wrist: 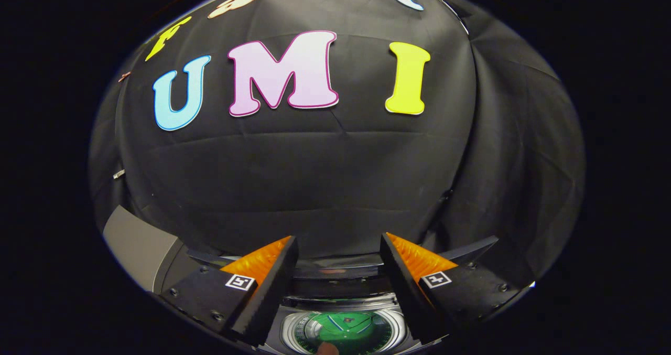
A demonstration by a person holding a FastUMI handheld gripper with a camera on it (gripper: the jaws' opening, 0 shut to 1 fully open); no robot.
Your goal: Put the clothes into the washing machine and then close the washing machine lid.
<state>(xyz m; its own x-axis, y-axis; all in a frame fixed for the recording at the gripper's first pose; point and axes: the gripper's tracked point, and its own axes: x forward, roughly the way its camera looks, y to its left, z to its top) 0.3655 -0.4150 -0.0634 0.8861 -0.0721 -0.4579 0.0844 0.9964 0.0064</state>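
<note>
The black cloth wall (325, 187) rises beyond everything. Below it sits the washing machine (343, 292), its grey lid (139, 247) raised off to the left and its round drum (343, 331) open, with green clothes (348, 326) lying inside. The tool (338, 260) hangs above the drum, its fingers spread wide apart, gripping and touching nothing; the clothes show between and under them.

Claw (339, 245): wedge fingers, square tags, screws
</note>
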